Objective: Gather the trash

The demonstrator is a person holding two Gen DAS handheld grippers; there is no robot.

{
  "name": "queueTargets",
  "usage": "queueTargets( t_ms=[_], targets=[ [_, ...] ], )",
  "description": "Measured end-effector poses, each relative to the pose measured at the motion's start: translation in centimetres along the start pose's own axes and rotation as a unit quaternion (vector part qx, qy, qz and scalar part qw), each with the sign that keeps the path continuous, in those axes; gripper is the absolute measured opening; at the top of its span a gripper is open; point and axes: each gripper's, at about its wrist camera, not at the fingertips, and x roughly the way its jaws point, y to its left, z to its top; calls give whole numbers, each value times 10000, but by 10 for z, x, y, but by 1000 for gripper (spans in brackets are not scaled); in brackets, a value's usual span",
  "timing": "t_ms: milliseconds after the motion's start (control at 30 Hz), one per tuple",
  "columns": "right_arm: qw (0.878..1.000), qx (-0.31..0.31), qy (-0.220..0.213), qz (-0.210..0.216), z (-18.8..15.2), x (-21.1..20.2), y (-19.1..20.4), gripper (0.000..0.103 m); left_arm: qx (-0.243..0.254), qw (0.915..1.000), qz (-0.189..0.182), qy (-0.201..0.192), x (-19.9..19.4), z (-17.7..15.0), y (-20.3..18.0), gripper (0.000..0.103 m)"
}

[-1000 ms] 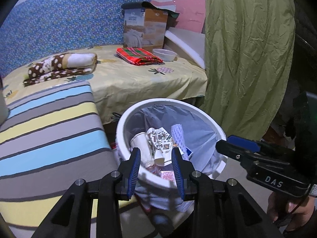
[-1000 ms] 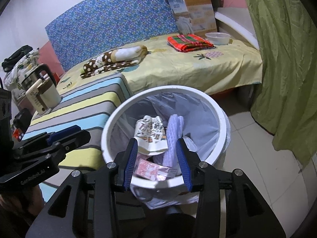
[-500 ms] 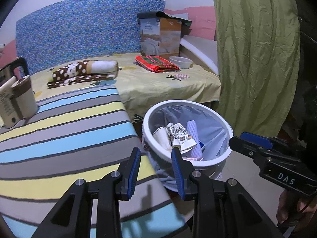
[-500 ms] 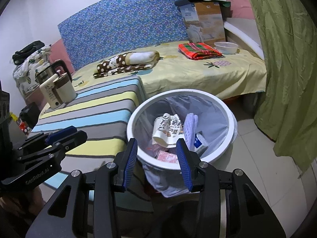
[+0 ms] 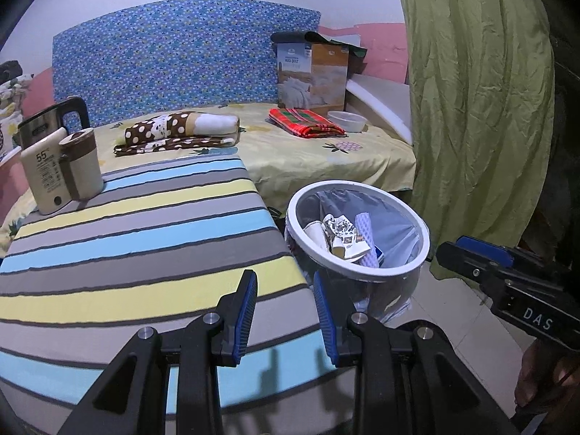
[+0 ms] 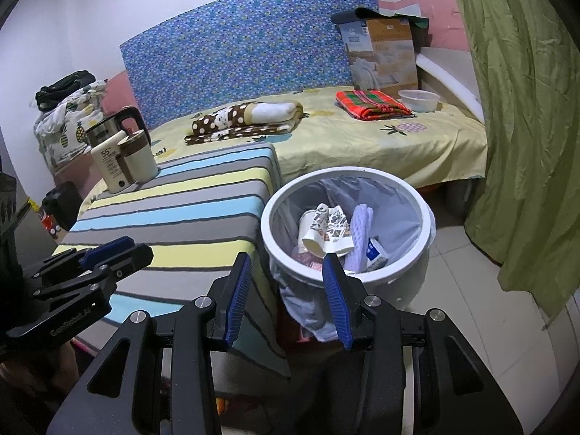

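A white round trash bin [image 5: 417, 261] with a grey liner stands on the floor beside the striped table; it shows in the right wrist view too [image 6: 391, 272]. It holds a paper cup [image 6: 311, 233], patterned crumpled paper [image 5: 344, 232], a lilac foam net [image 6: 360, 224] and a small blue-white carton [image 6: 377, 252]. My left gripper [image 5: 284, 313] is open and empty above the table's near edge. My right gripper [image 6: 286, 299] is open and empty, back from the bin's near rim.
The striped table [image 5: 127, 239] carries a beige bottle [image 5: 41, 177], a brown-banded cup [image 5: 79, 166] and a kettle [image 5: 47, 123]. Behind is a bed [image 5: 308, 152] with folded cloths, a bowl and a box. A green curtain [image 5: 478, 101] hangs to the right.
Both grippers have pulled back and up from over the bin. The bin now looks smaller and farther, and more of the striped table has come into view.
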Motion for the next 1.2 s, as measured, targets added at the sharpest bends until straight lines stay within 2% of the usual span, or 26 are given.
queueTargets(
  t_ms=[333, 1200],
  targets=[
    [10000, -40, -43, -3, -6, -9, 7, 43, -93, 9998, 139, -59, -18, -10, 0, 32],
    [10000, -71, 4, 28, -12, -8, 12, 43, -207, 9996, 180, 10, -17, -15, 3, 32]
  ],
)
